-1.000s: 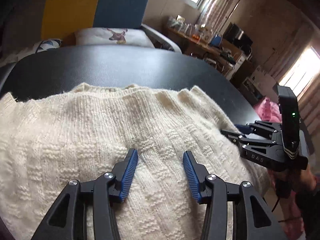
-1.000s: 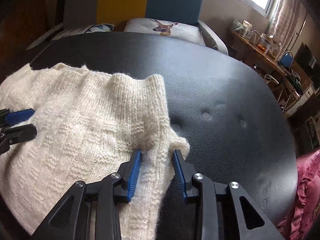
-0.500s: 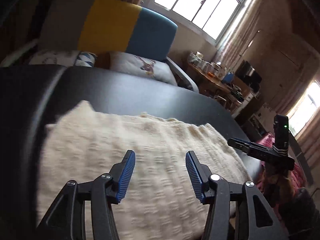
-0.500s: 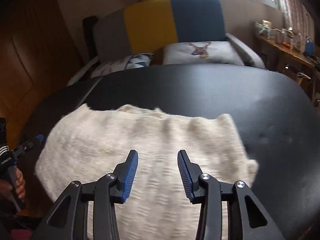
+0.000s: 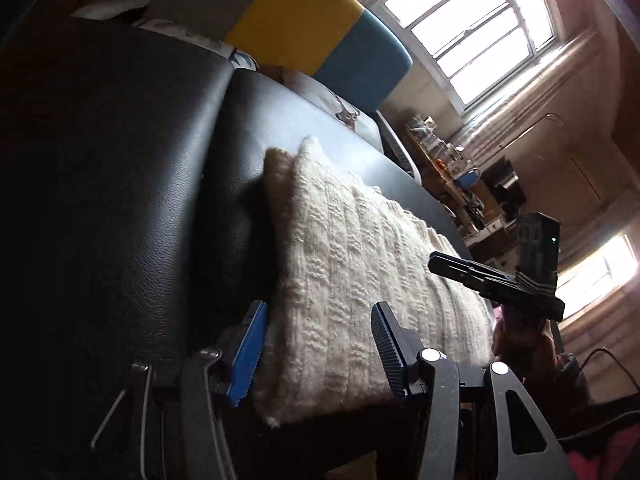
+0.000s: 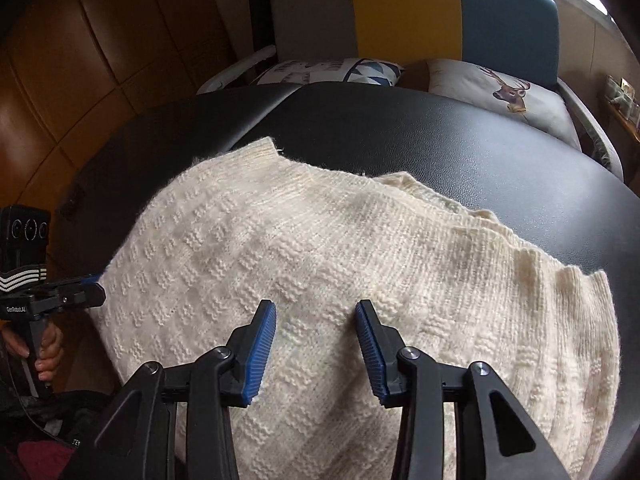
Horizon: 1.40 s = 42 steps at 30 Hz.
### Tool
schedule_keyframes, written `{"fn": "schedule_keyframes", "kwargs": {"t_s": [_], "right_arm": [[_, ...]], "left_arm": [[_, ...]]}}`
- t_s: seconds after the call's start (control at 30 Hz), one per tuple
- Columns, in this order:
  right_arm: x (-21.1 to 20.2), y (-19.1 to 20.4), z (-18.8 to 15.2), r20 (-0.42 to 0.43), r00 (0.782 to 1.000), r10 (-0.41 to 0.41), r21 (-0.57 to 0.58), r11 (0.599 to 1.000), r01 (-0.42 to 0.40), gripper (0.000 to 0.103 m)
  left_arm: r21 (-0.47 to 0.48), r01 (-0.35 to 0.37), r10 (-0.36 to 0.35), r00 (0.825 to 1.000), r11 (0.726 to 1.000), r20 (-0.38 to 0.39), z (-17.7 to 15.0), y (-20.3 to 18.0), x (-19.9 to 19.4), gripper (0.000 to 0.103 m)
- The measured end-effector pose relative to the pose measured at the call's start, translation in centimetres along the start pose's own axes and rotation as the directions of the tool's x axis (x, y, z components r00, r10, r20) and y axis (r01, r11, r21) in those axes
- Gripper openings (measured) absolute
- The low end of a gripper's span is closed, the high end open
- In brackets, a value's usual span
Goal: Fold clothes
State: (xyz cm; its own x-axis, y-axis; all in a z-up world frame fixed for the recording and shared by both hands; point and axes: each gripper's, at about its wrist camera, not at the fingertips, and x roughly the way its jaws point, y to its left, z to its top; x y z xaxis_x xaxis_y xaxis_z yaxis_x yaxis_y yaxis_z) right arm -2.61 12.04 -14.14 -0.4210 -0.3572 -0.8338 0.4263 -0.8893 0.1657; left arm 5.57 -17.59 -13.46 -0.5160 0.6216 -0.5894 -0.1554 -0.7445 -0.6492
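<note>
A cream knitted sweater (image 6: 320, 264) lies spread flat on the black padded counter (image 6: 460, 140), folded into a broad rectangle near the counter's front edge. The right hand-held gripper (image 6: 316, 334) hangs over the middle of the sweater with its blue-padded jaws part open; they have just been opening and grip nothing, the knit showing below the gap. The left hand-held gripper (image 5: 318, 350) sits at the sweater's left end, its jaws likewise part open after opening a little, and empty: one blue pad lies over the bare counter just beside the sweater's edge, the other over the knit. Whether either pad touches the wool cannot be told. In the right wrist view a hand (image 6: 46, 350) holds the left tool's grip, left of the sweater. Beyond the sweater, behind the counter, stands a grey, yellow and blue sofa (image 6: 420, 12) with a deer-print cushion (image 6: 504, 92).
</note>
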Motion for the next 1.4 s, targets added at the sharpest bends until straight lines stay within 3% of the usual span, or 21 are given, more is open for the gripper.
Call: {"fn": "schedule_keyframes", "kwargs": {"t_s": [0.07, 0.17, 0.23, 0.3, 0.4, 0.6, 0.67, 0.7, 0.77, 0.87, 0.93, 1.0, 1.03, 1.07, 1.17, 1.27, 1.4], "right_arm": [[0.3, -0.1, 0.0, -0.005, 1.000, -0.005, -0.005, 1.000, 0.005, 0.043], [0.8, -0.5, -0.1, -0.011, 1.000, 0.002, 0.001, 1.000, -0.002, 0.044], [1.2, -1.0, -0.3, -0.005, 1.000, 0.027, 0.023, 0.999, -0.027, 0.044], [1.5, -1.5, -0.5, 0.011, 0.998, 0.054, 0.049, 0.997, -0.055, 0.044], [1.7, -2.0, -0.4, 0.018, 0.997, 0.075, 0.084, 0.994, -0.076, 0.044], [1.4, -1.6, -1.1, 0.054, 0.996, 0.069, 0.085, 0.994, -0.073, 0.046], [1.3, -1.6, -1.5, 0.074, 0.995, 0.073, 0.093, 0.992, -0.080, 0.046], [1.1, -1.5, -1.6, 0.082, 0.994, 0.074, 0.091, 0.992, -0.081, 0.046], [1.0, -1.5, -1.9, 0.090, 0.993, 0.079, 0.087, 0.992, -0.087, 0.047], [0.8, -1.7, -2.3, 0.096, 0.991, 0.096, 0.094, 0.990, -0.105, 0.047], [0.8, -2.0, -2.1, 0.098, 0.989, 0.108, 0.096, 0.989, -0.117, 0.047], [0.7, -2.2, -2.1, 0.100, 0.988, 0.114, 0.095, 0.988, -0.124, 0.047], [0.6, -2.2, -2.2, 0.098, 0.988, 0.116, 0.094, 0.988, -0.125, 0.047], [0.6, -2.2, -2.2, 0.095, 0.989, 0.116, 0.094, 0.988, -0.125, 0.047], [0.7, -2.0, -2.2, 0.094, 0.989, 0.110, 0.092, 0.989, -0.119, 0.047], [1.0, -1.5, -1.9, 0.089, 0.992, 0.094, 0.095, 0.990, -0.103, 0.047], [0.9, -1.2, -1.7, 0.093, 0.992, 0.085, 0.074, 0.993, -0.092, 0.049]], "left_arm": [[-0.020, 0.034, -0.034, 0.999, 0.999, -0.025, 0.0, 0.3, 0.0, 0.048], [-0.045, 0.086, -0.088, 0.995, 0.995, -0.049, 0.0, 0.6, -0.7, 0.012], [0.005, 0.124, -0.124, 0.991, 0.992, -0.041, -0.3, -0.3, -2.4, 0.011], [0.097, 0.077, -0.070, 0.995, 0.992, -0.076, -1.0, -1.4, -3.0, 0.009], [0.141, 0.006, 0.018, 0.985, 0.990, -0.172, -3.1, -0.8, -1.3, 0.009], [0.135, 0.000, 0.017, 0.992, 0.991, -0.123, -2.3, -1.5, -2.1, 0.013], [0.111, -0.005, 0.015, 0.996, 0.994, -0.085, -1.3, -1.4, -2.4, 0.027], [0.091, -0.010, 0.014, 0.999, 0.996, -0.052, -0.6, -1.2, -2.6, 0.040], [0.062, -0.024, 0.025, 1.000, 0.998, -0.001, 1.0, -1.0, -2.1, 0.050], [0.033, -0.052, 0.050, 0.998, 0.998, 0.036, 3.8, -0.7, -0.5, 0.050], [0.023, -0.066, 0.066, 0.998, 0.998, 0.019, 5.4, -0.3, 1.1, 0.050], [0.017, -0.079, 0.080, 0.997, 0.997, -0.019, 6.7, 0.0, 2.7, 0.044], [0.035, -0.097, 0.098, 0.995, 0.995, -0.036, 7.0, -0.3, 3.4, 0.033], [0.062, -0.133, 0.136, 0.990, 0.989, -0.042, 7.1, -0.3, 3.1, 0.005], [0.097, -0.190, 0.190, 0.982, 0.977, 0.007, 6.7, -1.6, 2.1, 0.005], [0.095, -0.313, 0.317, 0.948, 0.945, -0.031, 5.4, 0.3, 2.8, 0.006], [0.078, -0.346, 0.348, 0.938, 0.935, -0.012, 5.8, 0.5, 3.2, 0.007]]}}
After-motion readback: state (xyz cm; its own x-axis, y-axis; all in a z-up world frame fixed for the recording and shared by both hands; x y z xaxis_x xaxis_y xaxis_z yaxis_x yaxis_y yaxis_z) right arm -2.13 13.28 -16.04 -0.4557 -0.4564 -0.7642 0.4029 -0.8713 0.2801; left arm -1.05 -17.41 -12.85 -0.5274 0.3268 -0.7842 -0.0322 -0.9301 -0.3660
